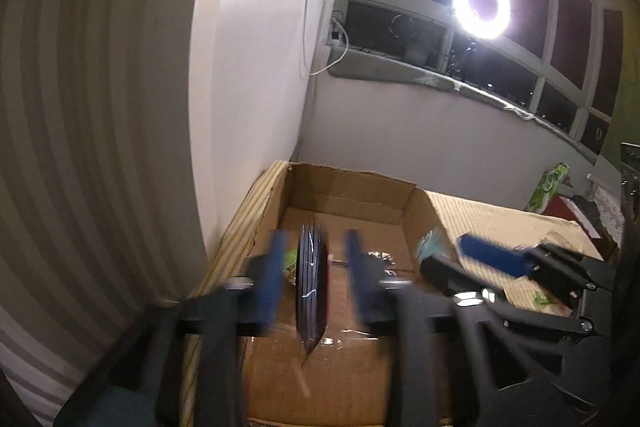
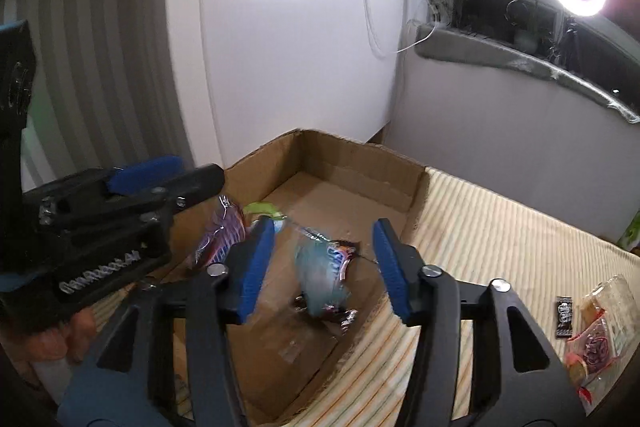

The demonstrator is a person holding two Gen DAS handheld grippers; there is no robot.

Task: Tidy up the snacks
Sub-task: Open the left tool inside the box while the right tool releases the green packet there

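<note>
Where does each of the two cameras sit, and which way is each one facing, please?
Left wrist: on the left gripper, looking down into the cardboard box; a dark snack packet between its open blue fingers.
Right wrist: on the right gripper, facing the same box; a light-blue packet between its open fingers; a hand lower left.
Shared: box, ring light, each other's gripper.

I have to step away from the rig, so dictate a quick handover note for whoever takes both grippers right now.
Left gripper: open, a dark snack pack loose between its pads, over the cardboard box.
Right gripper: open, a light blue packet loose between its pads, over the same box.
Done: these two packs are going in; a green item is already inside.
Left: a small black packet and a clear bag of sweets on the striped cloth.
</note>
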